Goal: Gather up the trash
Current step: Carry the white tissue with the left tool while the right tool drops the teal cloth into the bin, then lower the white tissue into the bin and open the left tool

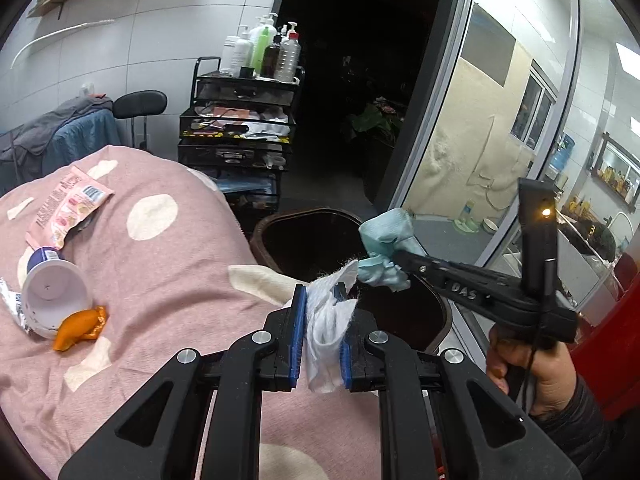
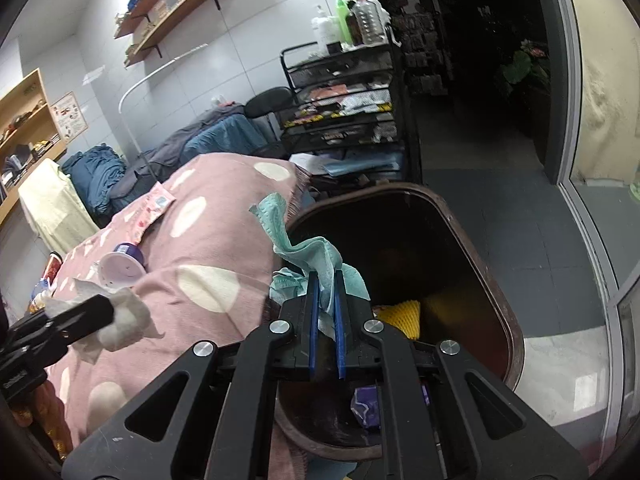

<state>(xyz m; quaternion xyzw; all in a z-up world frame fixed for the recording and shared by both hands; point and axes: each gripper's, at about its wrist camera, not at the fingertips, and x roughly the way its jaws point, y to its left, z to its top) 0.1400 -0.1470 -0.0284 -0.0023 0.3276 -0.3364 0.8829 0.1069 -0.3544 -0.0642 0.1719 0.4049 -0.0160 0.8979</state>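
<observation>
My left gripper (image 1: 322, 300) is shut on a crumpled white tissue (image 1: 330, 328) at the edge of the pink spotted blanket (image 1: 168, 280); it also shows in the right wrist view (image 2: 124, 320). My right gripper (image 2: 327, 280) is shut on a teal cloth wipe (image 2: 316, 248), held over the rim of the dark brown trash bin (image 2: 480, 256). In the left wrist view the wipe (image 1: 386, 240) hangs above the bin (image 1: 276, 220). On the blanket lie a pink snack wrapper (image 1: 68, 204), a white cup (image 1: 56, 292) and an orange wrapper (image 1: 80, 328).
The bin holds a yellow item (image 2: 404, 312) and a purple wrapper (image 2: 366, 404). A black mesh trolley (image 1: 240, 128) with bottles stands behind the bin. A glass door (image 1: 500, 120) is at the right. Wall shelves (image 2: 176, 4) hang behind.
</observation>
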